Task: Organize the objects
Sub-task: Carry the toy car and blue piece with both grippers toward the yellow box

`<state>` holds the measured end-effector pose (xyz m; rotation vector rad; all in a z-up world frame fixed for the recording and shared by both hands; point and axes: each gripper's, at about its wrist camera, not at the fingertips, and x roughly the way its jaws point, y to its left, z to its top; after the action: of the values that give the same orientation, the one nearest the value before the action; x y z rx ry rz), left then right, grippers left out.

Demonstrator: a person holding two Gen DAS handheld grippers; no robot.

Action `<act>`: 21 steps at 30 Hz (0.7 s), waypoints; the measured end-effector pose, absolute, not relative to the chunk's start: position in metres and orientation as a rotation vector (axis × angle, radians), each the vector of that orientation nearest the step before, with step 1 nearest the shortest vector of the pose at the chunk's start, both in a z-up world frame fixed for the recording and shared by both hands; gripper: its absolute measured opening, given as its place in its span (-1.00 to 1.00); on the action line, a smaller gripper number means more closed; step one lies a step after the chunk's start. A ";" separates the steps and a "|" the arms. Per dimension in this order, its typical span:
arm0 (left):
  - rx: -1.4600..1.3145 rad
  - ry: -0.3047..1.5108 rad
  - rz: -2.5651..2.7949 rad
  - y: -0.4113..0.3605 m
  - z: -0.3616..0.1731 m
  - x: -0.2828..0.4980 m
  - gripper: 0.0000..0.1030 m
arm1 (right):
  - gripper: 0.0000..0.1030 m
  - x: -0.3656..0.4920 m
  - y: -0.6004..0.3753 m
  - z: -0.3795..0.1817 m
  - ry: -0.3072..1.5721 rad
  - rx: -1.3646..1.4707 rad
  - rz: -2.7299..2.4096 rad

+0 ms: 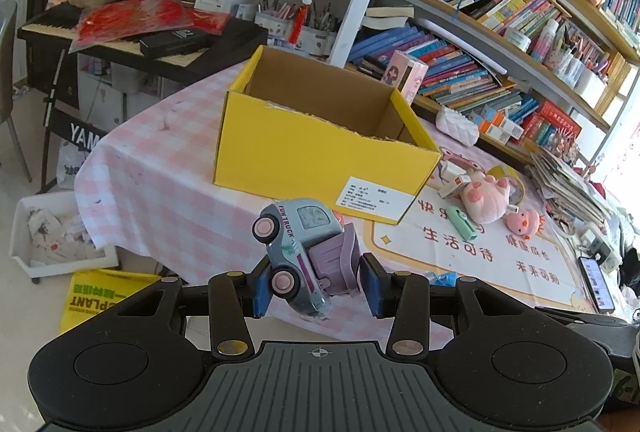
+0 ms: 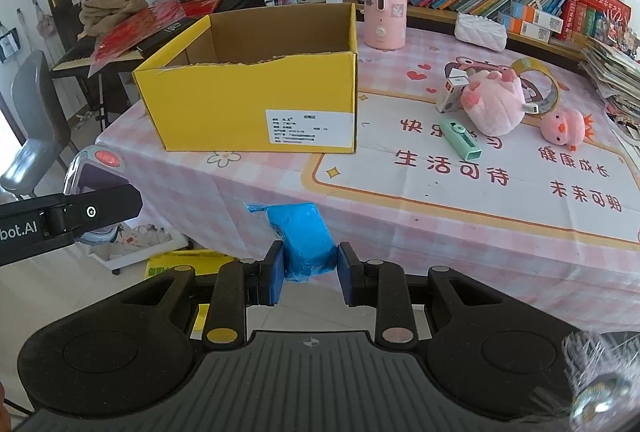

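Left claw [image 1: 314, 286] pinching a toy truck [image 1: 300, 252], tipped nose-down, wheels to one side, pads on cab and rear; held off the table [image 1: 160, 192] edge, probably so as to be carried over the box wall. Right claw [image 2: 310, 272] pressed on a blue wrapped packet [image 2: 306, 236], gripped low, the loose wrap sticking up past the pads; likewise clear of the cloth, near the front edge. Seen from the right wrist, left claw and truck hanging off to the left, level with the table corner.

Further in, a yellow box [image 1: 320, 152], open-topped, front wall torn low, which looks handy for dropping things in; inside apparently bare, as far as visible. Judged the goal for both loads, neither yet in.

To the right of the box, well apart from it: a green case [image 2: 462, 140], a pink plush [image 2: 494, 104] lying against a tape roll [image 2: 538, 84], a small pink chick [image 2: 564, 128]. All loose on the mat, likely next.

Behind, a pink canister [image 2: 385, 8] just beside the box's far corner, then bookshelves.
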<state>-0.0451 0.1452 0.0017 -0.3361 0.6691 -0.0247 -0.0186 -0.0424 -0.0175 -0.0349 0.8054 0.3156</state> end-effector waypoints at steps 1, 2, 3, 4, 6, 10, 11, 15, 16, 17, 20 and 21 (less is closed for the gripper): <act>-0.337 0.669 -0.024 0.146 0.002 -0.045 -0.17 | -0.50 -0.018 -0.041 -0.017 0.806 -0.038 0.319; -0.338 0.669 -0.022 0.147 0.001 -0.045 -0.17 | -0.50 -0.018 -0.039 -0.018 0.806 -0.040 0.322; -0.339 0.670 -0.020 0.148 0.001 -0.045 -0.17 | -0.50 -0.017 -0.037 -0.018 0.808 -0.042 0.325; -0.340 0.669 -0.018 0.149 0.001 -0.044 -0.17 | -0.50 -0.017 -0.035 -0.018 0.809 -0.044 0.328; -0.339 0.666 -0.015 0.151 0.002 -0.044 -0.17 | -0.50 -0.015 -0.032 -0.018 0.812 -0.049 0.334; -0.327 0.662 -0.010 0.152 0.003 -0.043 -0.17 | -0.50 -0.012 -0.027 -0.019 0.818 -0.057 0.349; -0.324 0.660 -0.008 0.152 0.004 -0.043 -0.17 | -0.50 -0.011 -0.026 -0.018 0.818 -0.059 0.353; -0.314 0.649 0.002 0.155 0.009 -0.035 -0.17 | -0.50 -0.006 -0.023 -0.014 0.801 -0.065 0.370; -0.309 0.642 0.004 0.156 0.011 -0.032 -0.17 | -0.50 -0.004 -0.023 -0.012 0.795 -0.065 0.374; -0.304 0.635 0.006 0.157 0.013 -0.030 -0.17 | -0.50 -0.002 -0.023 -0.010 0.789 -0.064 0.377; -0.289 0.611 0.013 0.157 0.020 -0.019 -0.17 | -0.50 0.010 -0.023 -0.001 0.760 -0.051 0.382; -0.285 0.601 0.016 0.158 0.023 -0.014 -0.17 | -0.50 0.015 -0.022 0.002 0.750 -0.046 0.382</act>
<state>-0.0141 0.1581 0.0228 -0.2854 0.6012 0.0159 0.0150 -0.0223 0.0021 -0.0456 0.7498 0.3825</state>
